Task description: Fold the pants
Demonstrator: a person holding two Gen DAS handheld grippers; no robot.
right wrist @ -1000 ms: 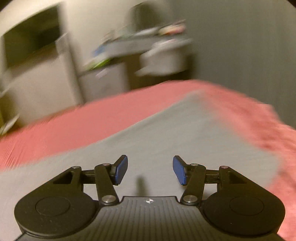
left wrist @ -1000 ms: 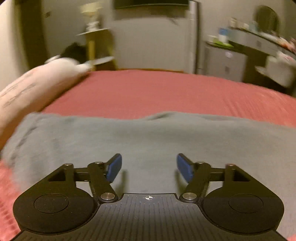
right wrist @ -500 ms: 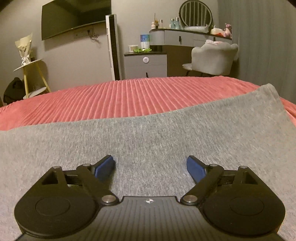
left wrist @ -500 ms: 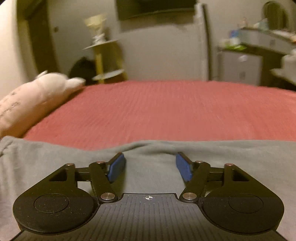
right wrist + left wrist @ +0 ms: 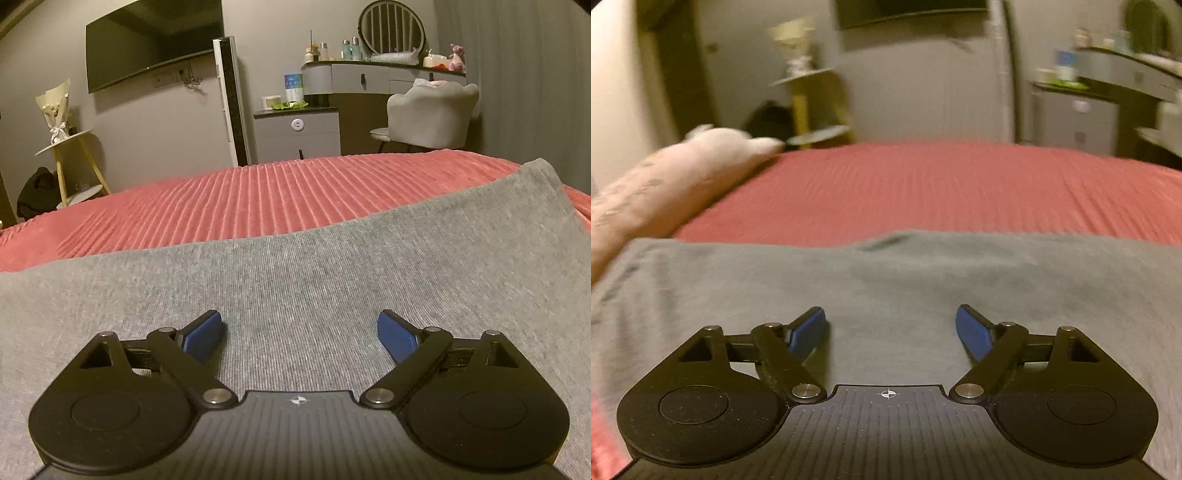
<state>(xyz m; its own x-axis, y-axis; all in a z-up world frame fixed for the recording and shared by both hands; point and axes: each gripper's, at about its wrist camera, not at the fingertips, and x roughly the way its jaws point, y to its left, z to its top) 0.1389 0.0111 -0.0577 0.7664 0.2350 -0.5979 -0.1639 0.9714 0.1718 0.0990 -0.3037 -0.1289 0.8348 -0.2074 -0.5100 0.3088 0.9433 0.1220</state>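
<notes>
Hovering my left gripper wide and empty over the grey pants across the lower frame on the red bed, right gripper likewise, I judge grasping an edge comes next.

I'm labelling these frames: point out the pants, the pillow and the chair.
pants [image 5: 332, 273]: right wrist view, flat middle of the grey fabric.
pillow [image 5: 676, 177]: left wrist view, its pale upper side.
chair [image 5: 432, 114]: right wrist view, its backrest.
</notes>
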